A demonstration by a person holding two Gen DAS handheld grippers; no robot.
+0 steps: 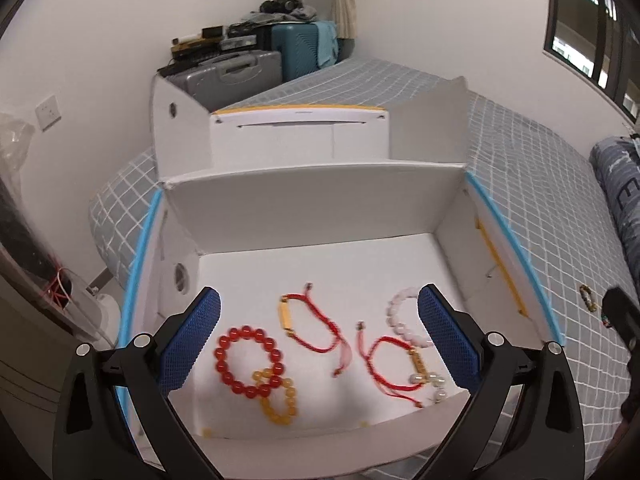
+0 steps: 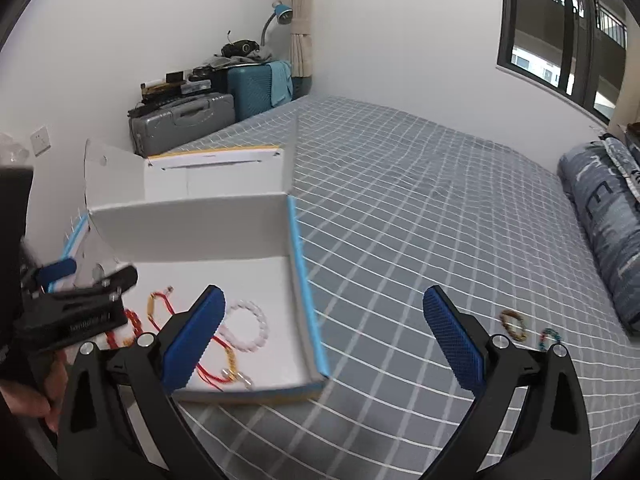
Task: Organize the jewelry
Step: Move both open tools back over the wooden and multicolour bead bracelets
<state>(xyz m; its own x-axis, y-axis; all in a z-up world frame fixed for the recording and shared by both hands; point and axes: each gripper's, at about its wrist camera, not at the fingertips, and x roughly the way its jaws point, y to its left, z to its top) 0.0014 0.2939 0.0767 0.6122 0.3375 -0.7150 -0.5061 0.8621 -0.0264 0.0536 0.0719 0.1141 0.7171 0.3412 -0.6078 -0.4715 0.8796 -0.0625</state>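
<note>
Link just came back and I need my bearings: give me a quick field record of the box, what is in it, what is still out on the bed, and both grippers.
box: white cardboard box, lid open, on the checked bed
inside: red bead bracelet, amber bead bracelet, two red cord bracelets, pale pink bead bracelet
still on bed: brown bracelet, teal bracelet
left gripper: open, empty, over box
right gripper: open, empty, at the box's right edge

left hand-held gripper: glossy black plastic arms | blue pads with fine waffle texture | round silver screws at pivots || right hand-held gripper: same black arms, blue textured pads, silver screws || left gripper seen from right wrist: black body with small white lettering, unreadable
</note>
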